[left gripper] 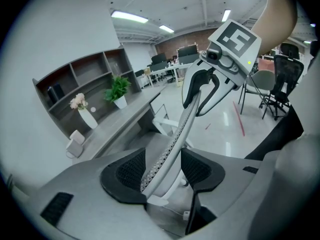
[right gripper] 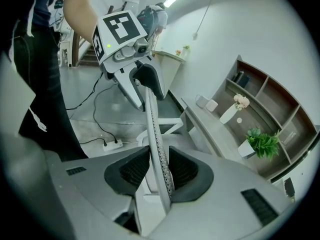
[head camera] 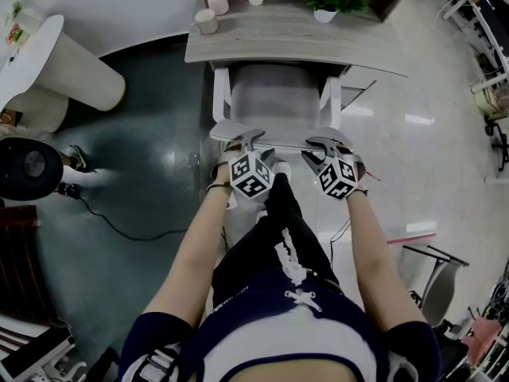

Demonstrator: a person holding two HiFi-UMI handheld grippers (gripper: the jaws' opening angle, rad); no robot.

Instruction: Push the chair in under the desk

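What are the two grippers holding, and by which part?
The chair, by the top edge of its backrest: left gripper near the left end, right gripper near the right end.

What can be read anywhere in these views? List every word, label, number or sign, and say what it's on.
No legible text anywhere.
Cubes on the left tongs and right tongs, both shut on the chair back: square black-and-white patterns, no letters.
Faint print on the person's trousers: too small to read.
Coloured packet on the round table: blurred.
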